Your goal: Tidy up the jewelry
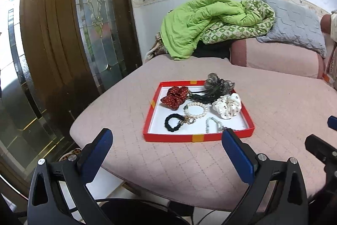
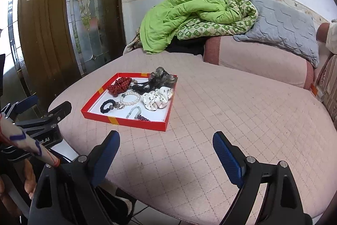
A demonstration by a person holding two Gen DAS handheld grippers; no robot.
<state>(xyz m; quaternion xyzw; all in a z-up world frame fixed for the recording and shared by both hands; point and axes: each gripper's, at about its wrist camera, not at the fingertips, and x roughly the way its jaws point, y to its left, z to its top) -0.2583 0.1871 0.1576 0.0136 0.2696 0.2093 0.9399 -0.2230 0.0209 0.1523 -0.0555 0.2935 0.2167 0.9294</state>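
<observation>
A red tray [image 1: 198, 137] [image 2: 126, 121] with a white floor lies on the pink quilted bed. In it are a red dotted scrunchie [image 1: 174, 96], a grey hair piece [image 1: 220, 82], a white dotted scrunchie [image 1: 227, 105], a pearl bracelet [image 1: 195, 110], a black hair tie [image 1: 173, 122] and a pale bead bracelet [image 1: 212, 123]. My left gripper [image 1: 166, 133] [image 2: 45, 104] hangs open and empty just short of the tray's front wall. My right gripper [image 2: 166, 134] [image 1: 322, 134] is open and empty over bare bedcover, right of the tray.
A green quilt [image 1: 200, 20], a grey pillow [image 1: 294, 24] and a pink bolster [image 1: 273, 56] are piled at the bed's far side. A wooden door with glass panels [image 1: 63, 35] stands left. The bed's near edge [image 1: 147, 193] curves below the grippers. A patterned sleeve [image 2: 21, 136] shows lower left.
</observation>
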